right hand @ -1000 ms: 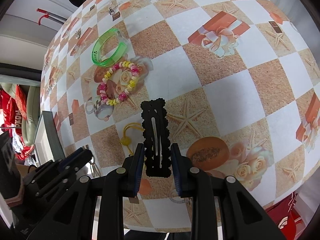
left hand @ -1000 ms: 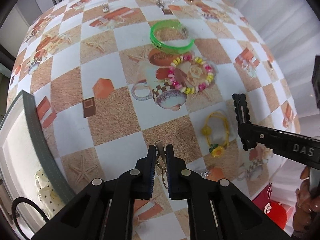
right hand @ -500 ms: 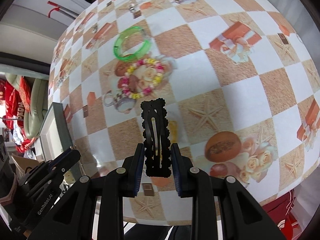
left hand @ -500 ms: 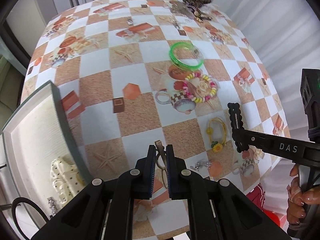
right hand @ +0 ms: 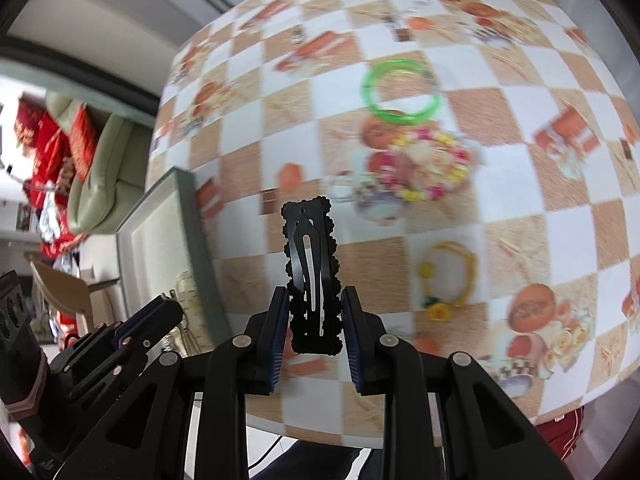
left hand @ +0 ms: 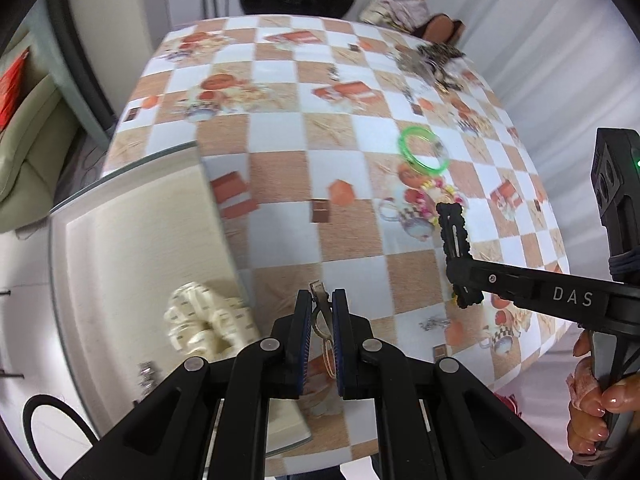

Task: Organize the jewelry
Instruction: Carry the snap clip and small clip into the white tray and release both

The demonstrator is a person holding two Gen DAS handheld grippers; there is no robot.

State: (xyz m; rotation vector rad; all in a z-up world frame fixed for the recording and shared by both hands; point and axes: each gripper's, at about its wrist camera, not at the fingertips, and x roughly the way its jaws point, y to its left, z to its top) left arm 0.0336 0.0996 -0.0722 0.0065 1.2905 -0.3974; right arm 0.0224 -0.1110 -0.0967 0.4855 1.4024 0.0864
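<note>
My left gripper [left hand: 322, 298] is shut on a small metal clasp with thin rings [left hand: 321, 312], above the table's near edge beside the tray's right rim. The grey-rimmed tray [left hand: 218, 216] with a cream lining lies at the left and shows again in the right wrist view [right hand: 196, 240]. My right gripper [right hand: 314, 300] is shut on a black scalloped snap hair clip [right hand: 312, 268], which stands upright above the cloth. The left wrist view shows that clip [left hand: 454, 232] at the right. A green bangle [right hand: 400, 92], a beaded bracelet [right hand: 428, 164] and a yellow flower hair tie [right hand: 448, 276] lie on the table.
A cream dotted bow [left hand: 204, 320] and a small silver piece [left hand: 146, 374] lie in the tray. A heap of jewelry [left hand: 432, 64] sits at the far edge and a short silver chain [left hand: 434, 324] near the front. A hand [left hand: 592, 396] grips the right tool.
Both grippers have risen and shifted left toward the tray, each still holding its piece. The tray and its bow fill much more of the left wrist view.
</note>
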